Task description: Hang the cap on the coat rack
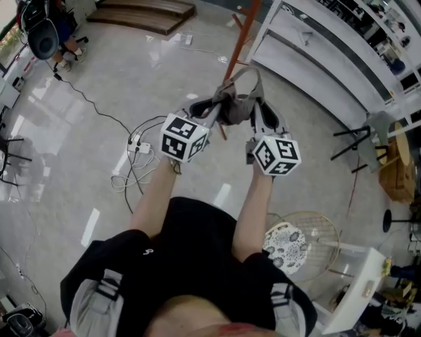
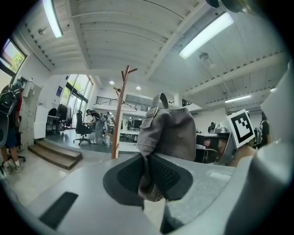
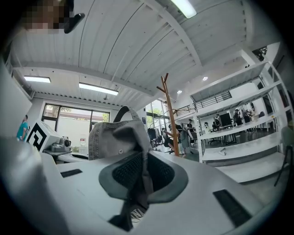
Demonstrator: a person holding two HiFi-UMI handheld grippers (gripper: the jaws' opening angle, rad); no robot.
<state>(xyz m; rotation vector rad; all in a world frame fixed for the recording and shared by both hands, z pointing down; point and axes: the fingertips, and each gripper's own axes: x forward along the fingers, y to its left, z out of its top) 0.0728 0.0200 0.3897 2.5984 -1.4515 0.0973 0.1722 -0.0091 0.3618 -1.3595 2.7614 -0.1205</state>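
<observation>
I hold a grey cap (image 1: 238,99) up in the air between both grippers. My left gripper (image 1: 212,113) is shut on the cap's left edge, the fabric (image 2: 167,133) pinched between its dark pads. My right gripper (image 1: 258,112) is shut on the cap's right edge, with the cloth (image 3: 117,137) squeezed between its jaws. The wooden coat rack (image 1: 238,41) stands just beyond the cap; its pole and top pegs show as a brown rack (image 2: 120,110) in the left gripper view and as a forked post (image 3: 170,112) in the right gripper view.
White shelving (image 1: 329,46) runs along the right. Cables and a power strip (image 1: 138,146) lie on the floor to the left. A round wire basket and a patterned stool (image 1: 299,243) sit low right. Wooden steps (image 1: 148,13) are at the far top.
</observation>
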